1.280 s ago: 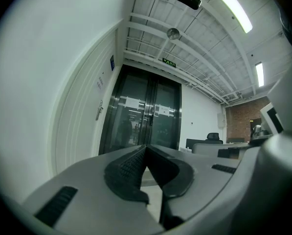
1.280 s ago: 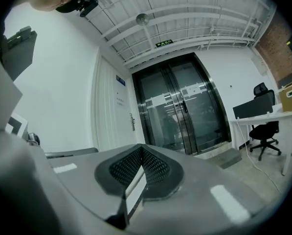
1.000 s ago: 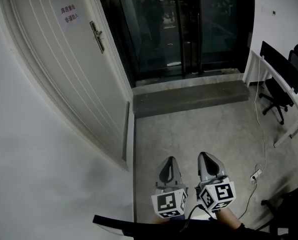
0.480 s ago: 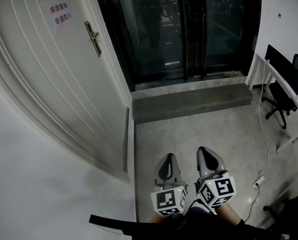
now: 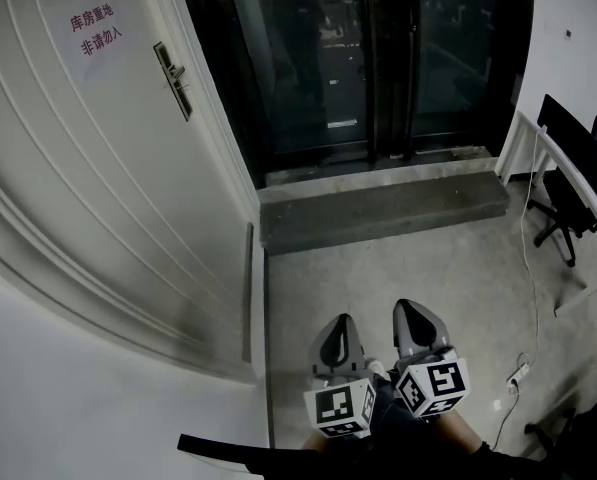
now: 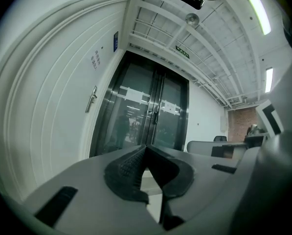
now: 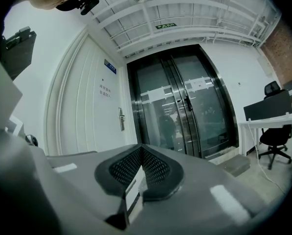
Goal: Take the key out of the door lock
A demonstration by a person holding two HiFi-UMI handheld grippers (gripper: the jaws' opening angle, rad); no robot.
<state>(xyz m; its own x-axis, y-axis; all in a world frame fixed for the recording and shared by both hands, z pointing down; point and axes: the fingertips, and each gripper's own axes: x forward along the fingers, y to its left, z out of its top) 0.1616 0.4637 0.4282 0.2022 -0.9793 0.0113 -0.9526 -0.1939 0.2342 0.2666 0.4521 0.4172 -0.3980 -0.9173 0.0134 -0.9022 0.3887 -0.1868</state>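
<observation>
1. Left gripper [image 5: 340, 320], grey with a square-marker cube: held low over the floor, jaws closed tip to tip, nothing between them.
2. Right gripper [image 5: 411, 308], same make: held just beside the left one, jaws likewise pressed together and empty.
3. White panelled door [image 5: 98, 168]: set in the left wall, shut, well apart from both grippers.
4. Metal lock plate with lever handle [image 5: 173, 80]: mounted on the door's edge nearest the glass doors. The key is too small to be made out there.
5. White paper notice with red characters [image 5: 96, 30]: fixed high on the door.
6. Dark glass double doors in black frames [image 5: 368, 58]: straight ahead, closed.
7. Grey stone step [image 5: 383, 208]: laid along the foot of the glass doors.
8. Grey concrete floor [image 5: 408, 268]: mottled.
9. White desk [image 5: 543, 136] and black office chair [image 5: 550, 213]: placed along the right wall.
10. White power strip [image 5: 519, 373]: lying on the floor near the desk, cable attached.
</observation>
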